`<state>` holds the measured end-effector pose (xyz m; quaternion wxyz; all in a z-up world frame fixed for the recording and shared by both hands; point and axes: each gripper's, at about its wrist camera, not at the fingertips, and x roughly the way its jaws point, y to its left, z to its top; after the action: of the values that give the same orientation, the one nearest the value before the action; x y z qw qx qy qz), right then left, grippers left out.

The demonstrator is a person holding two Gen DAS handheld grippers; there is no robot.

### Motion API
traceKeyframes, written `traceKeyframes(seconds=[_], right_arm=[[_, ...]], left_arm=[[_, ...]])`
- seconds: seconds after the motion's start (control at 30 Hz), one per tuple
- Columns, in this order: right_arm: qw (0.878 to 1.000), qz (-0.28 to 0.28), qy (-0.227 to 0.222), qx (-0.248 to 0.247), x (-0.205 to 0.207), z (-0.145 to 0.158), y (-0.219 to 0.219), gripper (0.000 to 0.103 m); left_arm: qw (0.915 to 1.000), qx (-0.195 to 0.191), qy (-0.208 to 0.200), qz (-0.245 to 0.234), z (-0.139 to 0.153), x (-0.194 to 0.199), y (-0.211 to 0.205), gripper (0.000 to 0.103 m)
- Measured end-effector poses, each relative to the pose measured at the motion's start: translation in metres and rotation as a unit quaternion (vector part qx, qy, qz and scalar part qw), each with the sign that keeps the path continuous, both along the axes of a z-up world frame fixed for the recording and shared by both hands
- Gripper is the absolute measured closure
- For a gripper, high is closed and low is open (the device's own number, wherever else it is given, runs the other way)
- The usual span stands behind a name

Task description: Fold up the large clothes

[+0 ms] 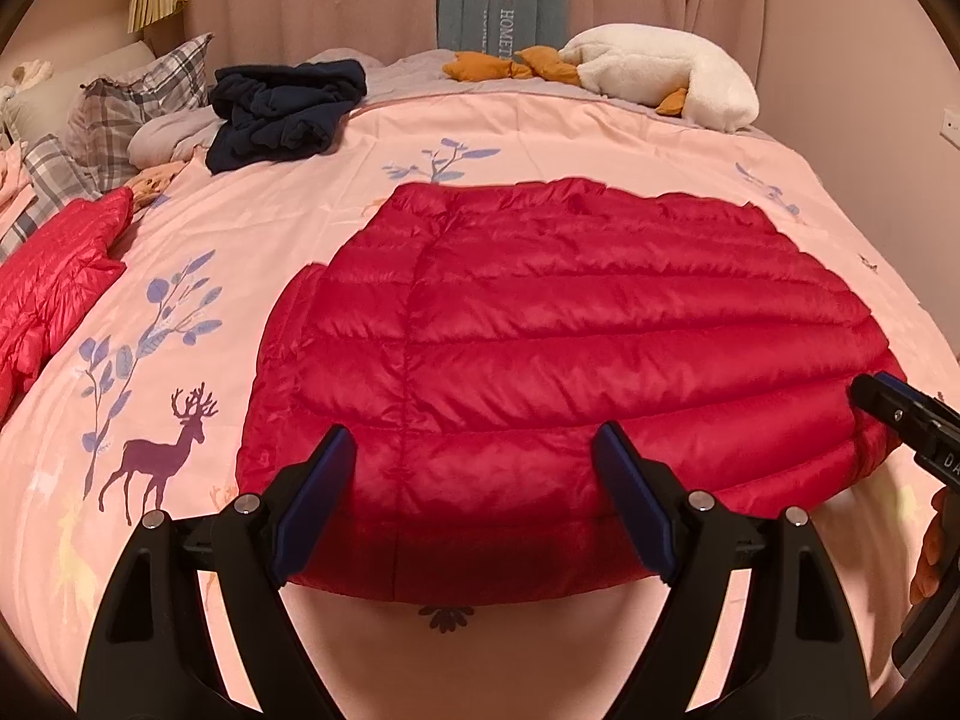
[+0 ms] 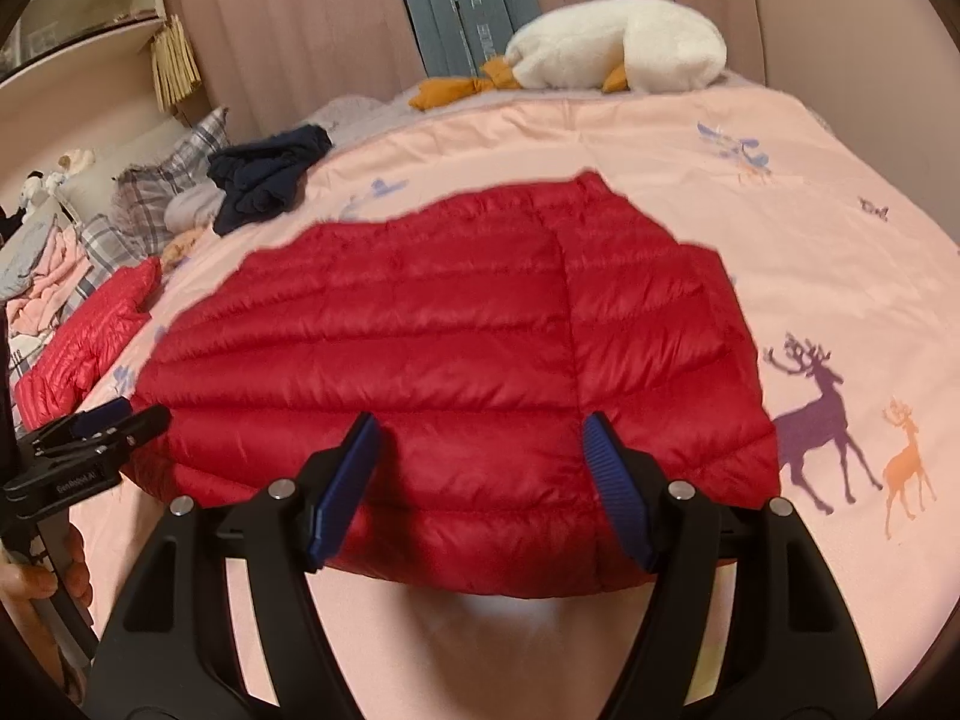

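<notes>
A red quilted down jacket (image 1: 570, 348) lies folded flat on the pink bed cover; it also shows in the right wrist view (image 2: 468, 360). My left gripper (image 1: 474, 456) is open and empty, hovering over the jacket's near edge. My right gripper (image 2: 480, 444) is open and empty over the near edge too. The right gripper shows at the right edge of the left wrist view (image 1: 864, 390), beside the jacket's right corner. The left gripper shows at the left of the right wrist view (image 2: 144, 417), by the jacket's left corner.
A second red down garment (image 1: 54, 288) lies at the left. A dark navy garment (image 1: 282, 108) is crumpled at the back, near plaid pillows (image 1: 138, 102). A white plush goose (image 1: 666, 72) lies at the far edge. The pink deer-print cover (image 1: 180, 360) spans the bed.
</notes>
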<state>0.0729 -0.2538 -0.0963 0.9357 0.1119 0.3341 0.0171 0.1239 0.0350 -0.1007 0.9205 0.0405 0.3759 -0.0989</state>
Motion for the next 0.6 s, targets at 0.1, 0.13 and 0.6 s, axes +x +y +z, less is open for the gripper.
traceKeyframes(seconds=[0.1,0.13,0.6], right_arm=[[1.0,0.006,-0.007,-0.002,-0.001,0.005,0.004,0.032],[1.0,0.009,-0.005,-0.004,0.001,0.006,0.005,0.031],[0.999,0.015,0.041,-0.018,0.008,-0.014,0.015,0.026]], left_arm=[[1.0,0.0,-0.006,-0.005,0.004,-0.002,-0.005,0.019],[1.0,0.0,-0.006,-0.006,0.004,-0.002,-0.007,0.019],[0.9994,0.02,0.025,-0.014,-0.013,0.006,-0.024,0.019]])
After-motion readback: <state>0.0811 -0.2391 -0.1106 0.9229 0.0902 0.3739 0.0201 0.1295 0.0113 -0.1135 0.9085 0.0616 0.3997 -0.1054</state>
